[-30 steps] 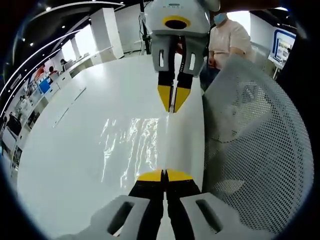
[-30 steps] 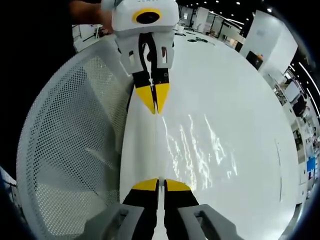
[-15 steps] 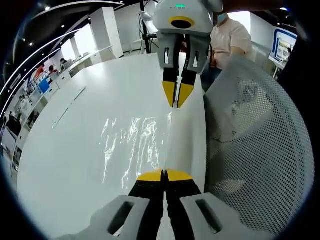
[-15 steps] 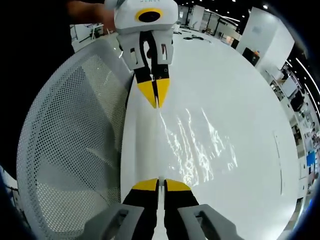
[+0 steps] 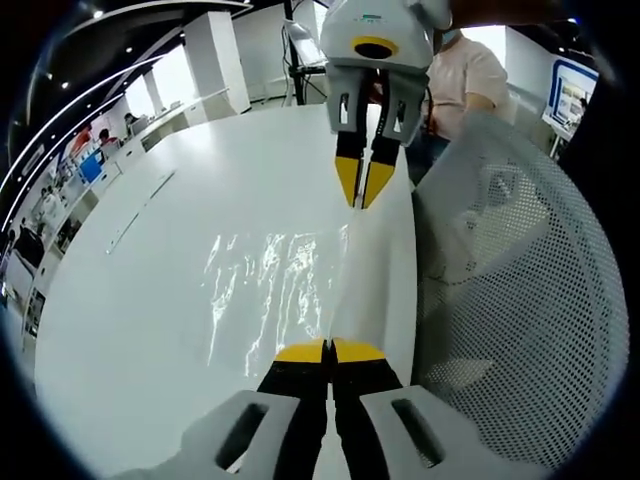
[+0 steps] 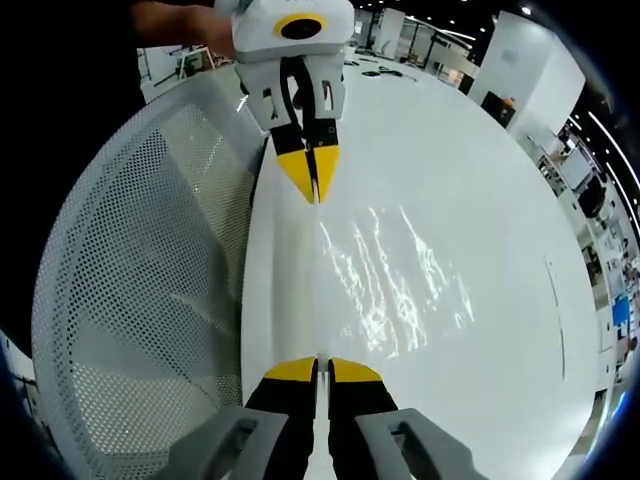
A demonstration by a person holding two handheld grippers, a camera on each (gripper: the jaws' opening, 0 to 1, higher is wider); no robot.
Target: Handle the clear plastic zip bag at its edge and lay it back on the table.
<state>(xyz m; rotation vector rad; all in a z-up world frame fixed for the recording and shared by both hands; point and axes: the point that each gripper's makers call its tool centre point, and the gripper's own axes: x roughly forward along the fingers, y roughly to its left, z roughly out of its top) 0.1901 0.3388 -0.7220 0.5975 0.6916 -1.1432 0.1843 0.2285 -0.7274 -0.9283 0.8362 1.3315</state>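
The clear plastic zip bag [image 5: 268, 288] hangs stretched over the white table [image 5: 150, 250], showing mostly as rippled glare. My left gripper [image 5: 330, 346] is shut on the near end of its edge. At the far end, my right gripper [image 5: 362, 200] pinches the same edge with its yellow tips together. In the right gripper view the bag [image 6: 392, 282] runs from my right gripper [image 6: 321, 363], shut on the edge, up to my left gripper [image 6: 313, 194], also closed on it. The edge between them looks taut and straight.
A white mesh chair back [image 5: 520, 300] stands beside the table edge, close to the bag, and appears again as the chair [image 6: 140, 280]. A person in a pink shirt [image 5: 462, 78] stands behind the table. The table [image 6: 490, 210] stretches wide and bare beyond the bag.
In each view the opposite gripper now sits farther away and higher than before, so the two hands have drawn apart along the bag's edge. Both stay shut on it.
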